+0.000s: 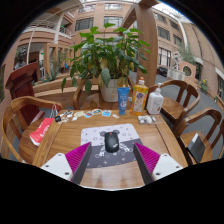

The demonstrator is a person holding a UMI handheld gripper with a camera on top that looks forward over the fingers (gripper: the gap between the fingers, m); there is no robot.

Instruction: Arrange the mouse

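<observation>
Jaws spread wide, my gripper [112,160] straddles the mouse [111,142] on its mat [97,133] mid-desk [70,138]. I judge step 1, grasping: next I close both fingers squarely.

Wooden table [70,140] amid wooden chairs [22,112]; leafy potted plant [105,55] behind (daylight); brick buildings [80,20] beyond.

Bare wood of the table [70,133] lies open ahead of the left finger; passage there is unobstructed up to the red item [42,130] at the far left edge. The mouse [112,142] sits between the parted fingers of the gripper [113,157], on the patterned mat [110,133], blocking the centre line. Far side barred by a blue box [124,99], yellow box [140,97], white bottle [155,102] and potted plant [108,60]; chairs [200,125] close the right flank.
</observation>
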